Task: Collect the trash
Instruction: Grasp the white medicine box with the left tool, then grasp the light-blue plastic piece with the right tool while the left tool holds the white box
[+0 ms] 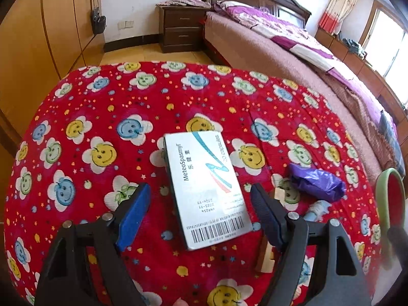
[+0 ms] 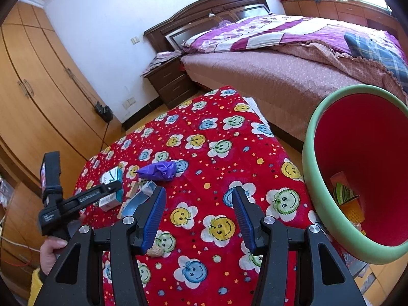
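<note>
A table covered by a red smiley-flower cloth (image 1: 76,107) is shown in a bedroom, with trash scattered on it. In the left wrist view, a white medicine box (image 1: 204,186) lies flat at the centre, its barcode end toward 6 o'clock. The left gripper (image 1: 200,204) is held over it, angled steeply downward, its blue-padded jaws spread wide on either side of the box without touching it; the box appears to be lined up for a grasp. A crumpled purple bag (image 1: 317,182) is seen at 3 o'clock of the box, apart from it, and small wooden blocks (image 1: 265,257) and a pale scrap lie between them, partly hidden by the right jaw.

In the right wrist view, the right gripper (image 2: 199,219) is pointed down over bare cloth, jaws parted, nothing between them. A red bin with a green rim (image 2: 309,158) is tilted toward the camera at 3 o'clock, probably so items can be dropped in; some packaging already lies inside. At 9 o'clock, a hand (image 2: 51,251) with a yellow sleeve is seen gripping the left tool's handle, the tool slanted toward the box. A small beige lump rests by the right gripper's left jaw.
</note>
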`<action>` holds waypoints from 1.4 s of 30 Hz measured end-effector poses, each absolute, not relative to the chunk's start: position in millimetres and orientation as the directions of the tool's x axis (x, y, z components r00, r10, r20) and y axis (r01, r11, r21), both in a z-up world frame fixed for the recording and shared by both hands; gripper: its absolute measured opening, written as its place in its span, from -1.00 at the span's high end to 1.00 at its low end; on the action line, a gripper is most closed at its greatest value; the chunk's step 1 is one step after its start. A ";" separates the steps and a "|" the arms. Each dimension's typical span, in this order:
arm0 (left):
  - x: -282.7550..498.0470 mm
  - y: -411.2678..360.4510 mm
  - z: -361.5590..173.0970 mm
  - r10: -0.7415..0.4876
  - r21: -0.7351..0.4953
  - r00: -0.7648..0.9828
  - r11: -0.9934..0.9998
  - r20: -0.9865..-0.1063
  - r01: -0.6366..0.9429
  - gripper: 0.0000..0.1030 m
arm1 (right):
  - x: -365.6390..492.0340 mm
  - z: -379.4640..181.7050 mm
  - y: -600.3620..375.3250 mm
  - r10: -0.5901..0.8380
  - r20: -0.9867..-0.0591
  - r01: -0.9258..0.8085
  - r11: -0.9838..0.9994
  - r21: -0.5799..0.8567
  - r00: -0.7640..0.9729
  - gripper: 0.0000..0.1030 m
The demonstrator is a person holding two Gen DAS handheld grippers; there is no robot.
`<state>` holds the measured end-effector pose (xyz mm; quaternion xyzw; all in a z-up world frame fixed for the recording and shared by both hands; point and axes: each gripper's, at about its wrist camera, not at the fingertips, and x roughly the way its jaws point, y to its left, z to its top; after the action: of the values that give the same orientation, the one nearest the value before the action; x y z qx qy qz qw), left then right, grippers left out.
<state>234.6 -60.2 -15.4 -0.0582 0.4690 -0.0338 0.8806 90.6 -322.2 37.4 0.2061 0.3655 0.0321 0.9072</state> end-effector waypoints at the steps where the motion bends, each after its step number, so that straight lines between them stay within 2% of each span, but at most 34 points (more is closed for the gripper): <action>1: 233.8 -61.5 -15.6 -0.100 -0.122 0.569 0.993 -0.816 0.000 -0.53 | 91.0 37.5 -322.4 0.208 -0.651 0.093 0.913 0.397 0.730 -0.08; 4: 232.6 -63.9 -16.4 -0.078 -0.094 0.577 0.996 -0.813 0.002 -0.35 | 91.7 38.9 -320.8 0.207 -0.652 0.091 0.915 0.393 0.730 -0.08; 6: 233.0 -62.8 -15.3 -0.086 -0.095 0.581 0.995 -0.809 0.015 -0.09 | 92.4 40.2 -318.4 0.207 -0.652 0.087 0.917 0.388 0.729 -0.09; 8: 231.4 -59.4 -14.1 -0.097 -0.100 0.578 0.995 -0.810 0.027 -0.02 | 93.3 41.3 -314.2 0.210 -0.653 0.079 0.920 0.383 0.728 -0.09; 13: 218.4 -36.7 -5.6 -0.158 -0.178 0.587 0.984 -0.794 0.024 -0.01 | 98.3 39.5 -299.0 0.232 -0.660 0.051 0.924 0.380 0.715 -0.10; 27: 170.0 12.7 9.7 -0.172 -0.257 0.636 0.965 -0.753 -0.043 -0.01 | 123.7 22.6 -223.9 0.312 -0.713 -0.060 0.933 0.356 0.628 -0.12; 38: 153.8 31.2 10.0 -0.179 -0.282 0.661 0.958 -0.729 -0.052 -0.01 | 157.0 -2.9 -190.0 0.230 -0.774 -0.004 0.959 0.282 0.590 -0.12; 42: 152.6 35.7 6.8 -0.193 -0.301 0.657 0.952 -0.729 -0.055 -0.01 | 158.2 -7.0 -191.6 0.224 -0.768 0.003 0.959 0.283 0.600 -0.11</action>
<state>152.5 35.7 6.8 -0.1502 0.4126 -0.0386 0.8976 158.2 -191.6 -7.0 0.1285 0.4428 0.0623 0.8852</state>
